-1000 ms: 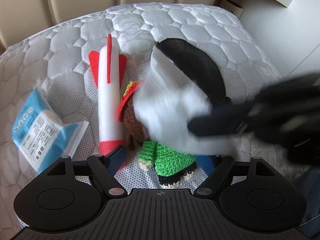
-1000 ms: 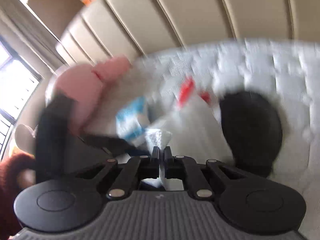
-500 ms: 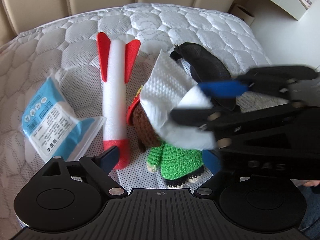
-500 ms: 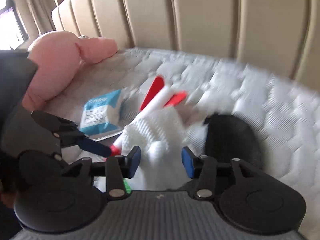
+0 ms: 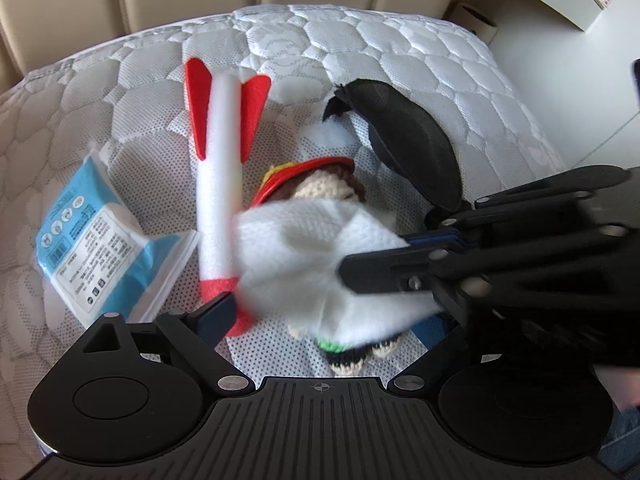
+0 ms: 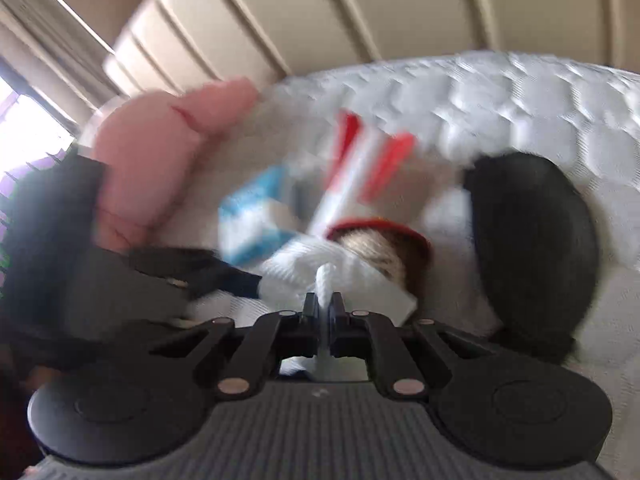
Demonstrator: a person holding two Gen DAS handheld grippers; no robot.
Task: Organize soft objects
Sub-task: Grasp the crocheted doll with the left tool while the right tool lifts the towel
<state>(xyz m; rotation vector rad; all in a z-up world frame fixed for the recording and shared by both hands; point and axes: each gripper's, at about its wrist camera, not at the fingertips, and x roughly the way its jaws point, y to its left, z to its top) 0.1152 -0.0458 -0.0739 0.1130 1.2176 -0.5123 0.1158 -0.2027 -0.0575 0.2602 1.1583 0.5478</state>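
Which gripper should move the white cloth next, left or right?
Right. The right gripper is already shut on the white cloth, which drapes over the crochet doll. The left gripper is open and holds nothing.

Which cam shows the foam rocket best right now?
Left wrist. The foam rocket lies sharp and nearly whole on the mattress, red fins and nose both visible, only its lower side covered by the white cloth. The right wrist view shows it motion-blurred, its lower end hidden.
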